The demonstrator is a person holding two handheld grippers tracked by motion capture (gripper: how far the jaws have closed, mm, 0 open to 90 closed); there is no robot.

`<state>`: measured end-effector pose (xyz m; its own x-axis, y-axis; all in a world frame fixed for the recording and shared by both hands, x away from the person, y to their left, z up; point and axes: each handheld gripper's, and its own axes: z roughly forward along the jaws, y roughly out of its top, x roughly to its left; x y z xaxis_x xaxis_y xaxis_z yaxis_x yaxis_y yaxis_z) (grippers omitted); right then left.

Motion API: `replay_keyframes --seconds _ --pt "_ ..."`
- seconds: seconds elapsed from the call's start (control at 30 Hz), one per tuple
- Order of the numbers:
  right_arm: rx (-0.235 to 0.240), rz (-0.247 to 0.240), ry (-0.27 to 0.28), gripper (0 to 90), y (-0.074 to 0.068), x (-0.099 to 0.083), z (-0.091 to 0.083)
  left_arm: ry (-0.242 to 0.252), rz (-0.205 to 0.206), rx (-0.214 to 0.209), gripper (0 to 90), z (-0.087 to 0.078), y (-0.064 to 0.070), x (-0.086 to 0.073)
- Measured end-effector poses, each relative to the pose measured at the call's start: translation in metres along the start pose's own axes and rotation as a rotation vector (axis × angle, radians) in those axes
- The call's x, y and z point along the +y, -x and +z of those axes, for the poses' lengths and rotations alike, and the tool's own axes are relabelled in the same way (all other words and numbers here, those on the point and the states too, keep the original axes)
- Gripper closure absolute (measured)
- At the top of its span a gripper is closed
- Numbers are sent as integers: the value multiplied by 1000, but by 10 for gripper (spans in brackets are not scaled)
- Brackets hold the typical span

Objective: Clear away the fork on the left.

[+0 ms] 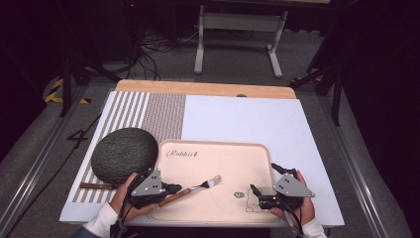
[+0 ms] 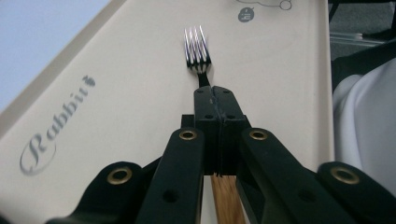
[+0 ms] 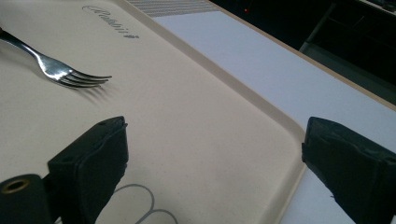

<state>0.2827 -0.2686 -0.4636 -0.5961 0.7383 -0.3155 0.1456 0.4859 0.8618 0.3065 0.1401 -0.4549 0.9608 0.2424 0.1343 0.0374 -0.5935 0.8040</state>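
Note:
A fork (image 1: 205, 184) with a wooden handle lies slantwise across the beige tray (image 1: 223, 158), tines toward the far right. My left gripper (image 1: 178, 188) is shut on the fork where the metal neck meets the handle. In the left gripper view its jaws (image 2: 215, 91) meet over the neck, the tines (image 2: 196, 46) ahead and the wooden handle (image 2: 227, 200) behind. My right gripper (image 1: 265, 178) stands open at the tray's near right corner, holding nothing. In the right gripper view (image 3: 222, 158) one finger (image 3: 98, 154) is over the tray (image 3: 187, 116), the other (image 3: 345, 163) past its rim, the fork (image 3: 60, 72) far left.
A dark round domed object (image 1: 124, 153) sits left of the tray on a striped mat (image 1: 148, 111). A brown-handled utensil (image 1: 94, 186) lies beside it near the front edge. White table sheet (image 1: 247, 119) stretches behind and right of the tray. A cartoon print (image 1: 242, 194) marks the tray.

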Motion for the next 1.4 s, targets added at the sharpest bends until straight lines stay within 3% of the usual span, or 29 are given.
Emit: replay_keyframes --seconds 0.03,0.07,0.23,0.3,0.47,0.53,0.87,1.2,1.4 --pt "1 0 0 80 0 0 0 -12 31 -25 898 9 -5 7" --pt "1 0 0 80 0 0 0 -12 31 -25 899 9 -5 7" --pt "5 3 -5 81 1 -2 1 -46 103 -148 899 38 -13 24" --pt "6 4 -5 81 1 -2 1 -63 109 -143 899 42 -13 26" --pt "9 0 -6 82 0 -2 1 -114 158 -199 900 64 -11 32" --pt "10 1 -6 81 0 -2 1 -135 183 -203 900 70 -11 34" --pt "13 2 -8 81 0 -2 2 -216 218 -177 898 88 -18 38" --pt "15 -2 -12 82 0 -2 2 -293 207 -60 891 80 -34 36" --pt "20 -8 -18 82 -2 -2 3 -329 170 -6 893 71 -45 30"
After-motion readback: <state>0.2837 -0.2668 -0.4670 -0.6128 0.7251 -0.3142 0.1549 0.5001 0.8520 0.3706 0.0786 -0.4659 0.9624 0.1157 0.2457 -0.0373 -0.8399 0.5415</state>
